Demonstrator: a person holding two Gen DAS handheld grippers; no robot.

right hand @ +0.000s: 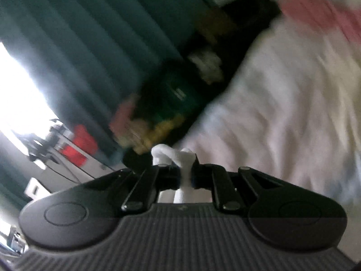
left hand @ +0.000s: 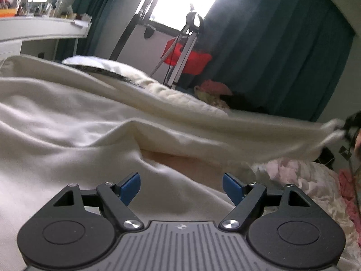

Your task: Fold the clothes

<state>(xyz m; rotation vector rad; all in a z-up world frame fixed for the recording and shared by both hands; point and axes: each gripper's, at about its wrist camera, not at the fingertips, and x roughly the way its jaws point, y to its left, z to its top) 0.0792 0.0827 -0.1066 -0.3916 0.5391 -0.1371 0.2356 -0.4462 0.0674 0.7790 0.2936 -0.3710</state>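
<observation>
**White garment being held at one corner over the bed**

A white garment (left hand: 94,117) is being spread across the bed, its far corner being stretched out to the right edge of the left wrist view. That corner (right hand: 183,158) is being gripped by the right tool (right hand: 185,177), whose fingers are being kept closed on the bunched cloth. The left tool (left hand: 181,188) is being held low over the fabric with its blue pads (left hand: 129,187) wide apart, nothing being grasped. Pink bedding (left hand: 300,176) is being shown beside the garment.

Teal curtains (left hand: 270,52), a red bag (left hand: 191,61), a white desk (left hand: 45,29).
</observation>
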